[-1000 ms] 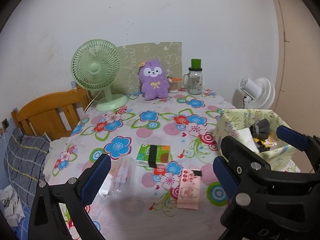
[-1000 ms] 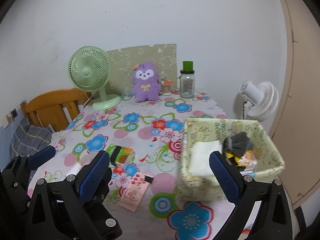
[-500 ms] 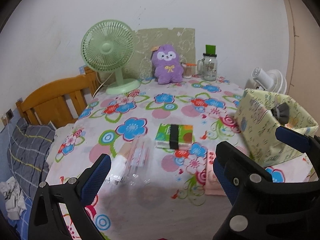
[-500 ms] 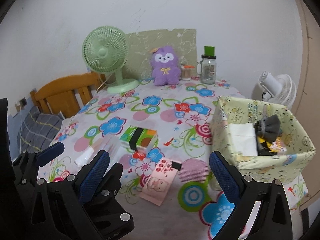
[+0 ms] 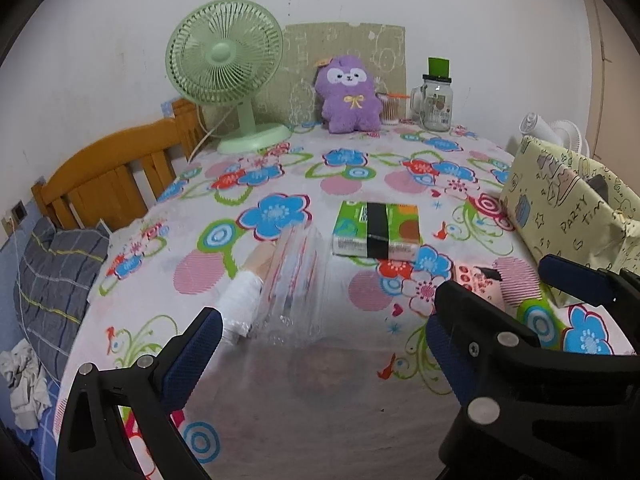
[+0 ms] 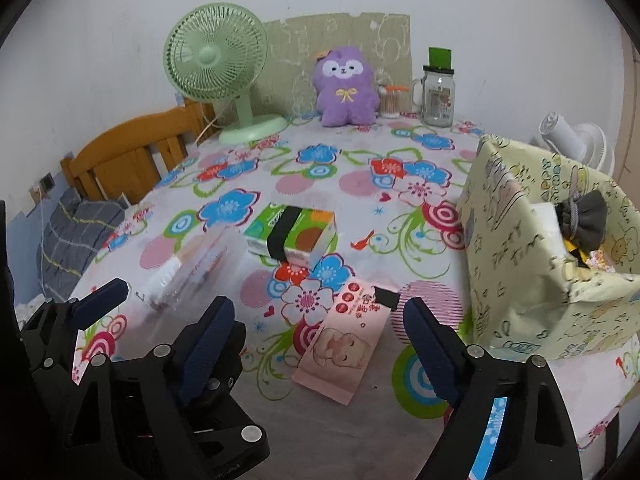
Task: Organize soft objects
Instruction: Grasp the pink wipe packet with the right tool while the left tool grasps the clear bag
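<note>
A clear plastic packet with a white roll lies on the flowered tablecloth just ahead of my open, empty left gripper; it also shows in the right wrist view. A green tissue pack with a black band lies behind it. A pink tissue packet lies between the fingers of my open, empty right gripper. A pale yellow fabric basket at the right holds a grey pouch and white items.
At the back stand a green desk fan, a purple plush toy, a small orange-lidded jar and a glass jar with a green lid. A wooden headboard and grey bedding lie left; a white fan right.
Both grippers have come lower and closer to the table; the left one has shifted left toward the clear packet, the right one over the pink packet. Nothing was picked up.
</note>
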